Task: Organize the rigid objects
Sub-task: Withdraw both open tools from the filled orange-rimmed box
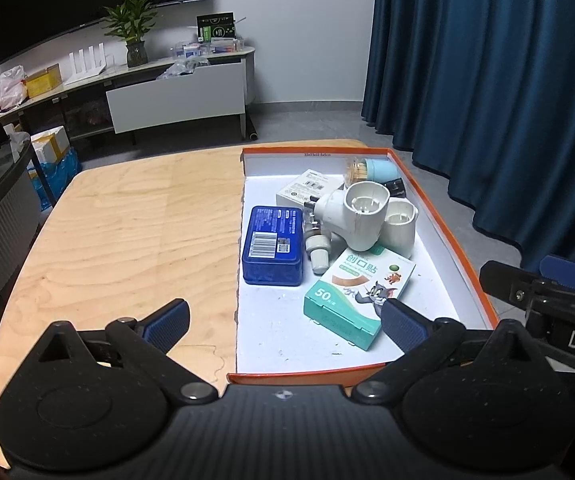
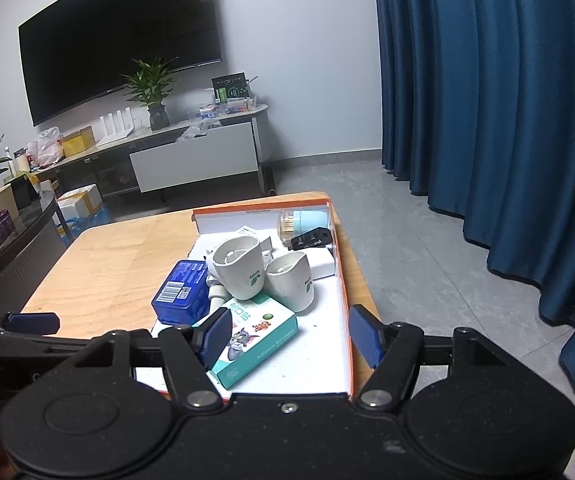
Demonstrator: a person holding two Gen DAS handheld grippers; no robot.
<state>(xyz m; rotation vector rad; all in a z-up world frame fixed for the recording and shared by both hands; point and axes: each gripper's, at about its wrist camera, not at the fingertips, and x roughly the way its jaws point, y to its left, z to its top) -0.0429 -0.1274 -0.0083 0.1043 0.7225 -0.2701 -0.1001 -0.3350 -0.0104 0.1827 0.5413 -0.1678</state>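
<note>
Cardboard tray (image 1: 445,236): glossy white cups (image 1: 365,216), blue tin (image 1: 272,245) | left gripper (image 1: 285,322) wide | right gripper (image 2: 291,338) wide, empty

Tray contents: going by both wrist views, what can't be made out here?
- White box at the back of the tray: mostly hidden by the white cups in both views; label too small to read.
- Small ribbed parts beside the blue tin: partly behind the cups, identity unclear.
- Black item by the toothpick jar: too small and dark to identify.
- Plaster box: near corner covered by a right gripper finger.
</note>
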